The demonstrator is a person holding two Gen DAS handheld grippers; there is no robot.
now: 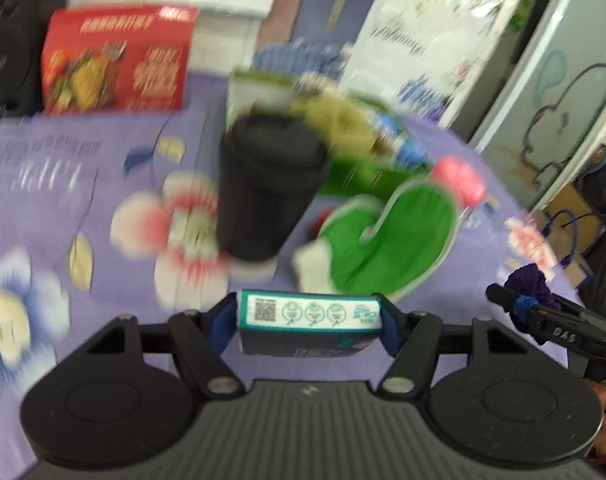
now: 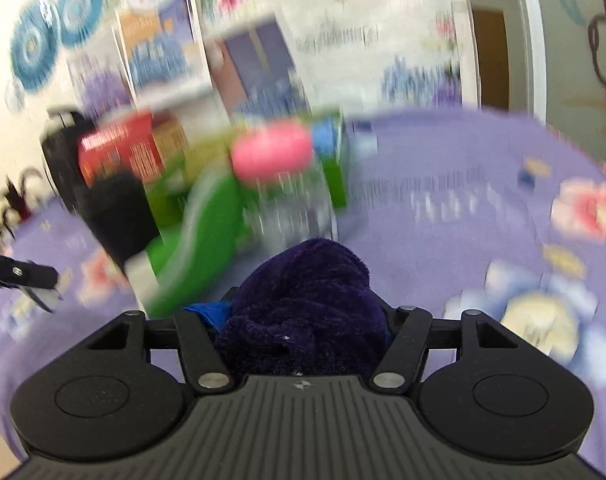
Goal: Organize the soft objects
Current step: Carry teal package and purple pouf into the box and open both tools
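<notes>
My left gripper [image 1: 309, 322] is shut on a small teal and white tissue pack [image 1: 309, 326], held crosswise between its blue pads above the purple flowered cloth [image 1: 63, 184]. My right gripper [image 2: 303, 320] is shut on a dark purple fuzzy cloth [image 2: 307, 304] bunched between its fingers; the same gripper and cloth [image 1: 529, 284] show at the right edge of the left wrist view. Ahead lie a green oven mitt [image 1: 399, 240] [image 2: 207, 232], a black cup [image 1: 263, 188] [image 2: 117, 212] and a pink soft object [image 1: 459, 178] [image 2: 271, 156]. Both views are blurred.
A red printed box [image 1: 115, 60] [image 2: 119, 152] and a black bag [image 1: 11, 52] stand at the back left. A green box [image 1: 359, 136] holding yellowish and blue items sits behind the cup. A cabinet door [image 1: 563, 80] rises at the right.
</notes>
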